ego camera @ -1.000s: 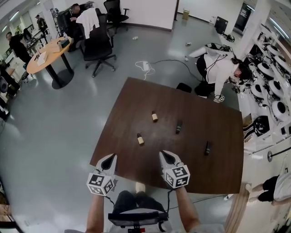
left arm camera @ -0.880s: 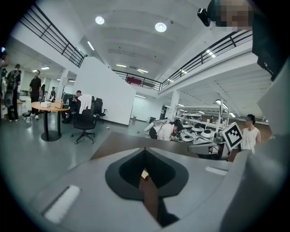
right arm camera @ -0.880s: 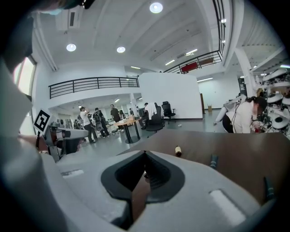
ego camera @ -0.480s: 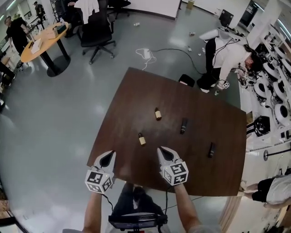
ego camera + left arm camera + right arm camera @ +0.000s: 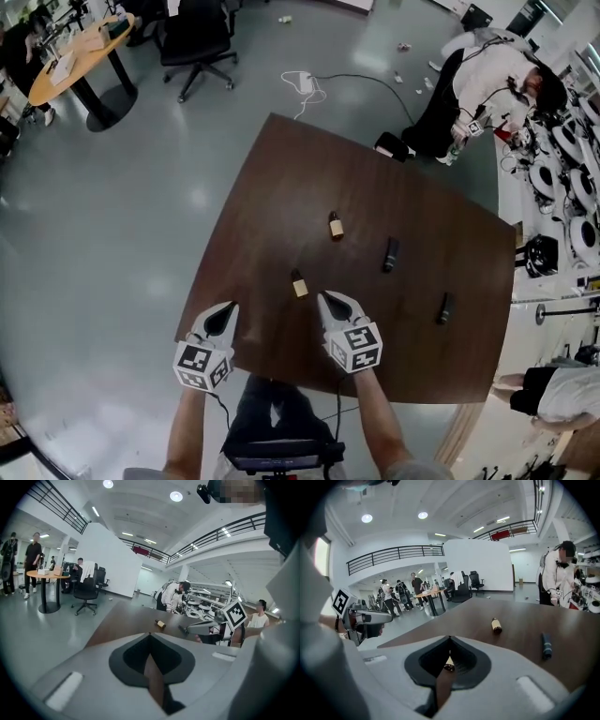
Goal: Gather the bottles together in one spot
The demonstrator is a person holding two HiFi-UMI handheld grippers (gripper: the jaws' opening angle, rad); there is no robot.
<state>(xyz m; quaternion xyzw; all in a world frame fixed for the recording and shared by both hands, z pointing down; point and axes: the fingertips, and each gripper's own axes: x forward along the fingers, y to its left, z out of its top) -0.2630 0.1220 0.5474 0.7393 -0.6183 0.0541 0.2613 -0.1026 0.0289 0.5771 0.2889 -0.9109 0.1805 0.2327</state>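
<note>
Several small bottles lie on the dark brown table [image 5: 281,187]. An amber bottle [image 5: 299,284] lies nearest me, a second amber bottle [image 5: 336,225] farther back, a dark bottle [image 5: 390,254] to the right, and another dark bottle [image 5: 443,308] far right. My right gripper [image 5: 325,298] is shut and empty, its tip just right of the near amber bottle, which shows through its jaw slit [image 5: 449,666]. My left gripper [image 5: 228,307] hovers at the table's near left edge, jaws together with nothing in them. The right gripper view also shows the far amber bottle [image 5: 496,626] and a dark bottle [image 5: 546,646].
A person in white [image 5: 492,75] bends over beyond the table's far right corner. A black office chair [image 5: 192,33], a round wooden table [image 5: 70,61] and a cable on the floor [image 5: 305,84] lie past the far edge. White equipment [image 5: 562,169] lines the right side.
Both grippers have come forward and down over the table's near edge. The right one has closed in on the near amber bottle. The bottles have not moved.
</note>
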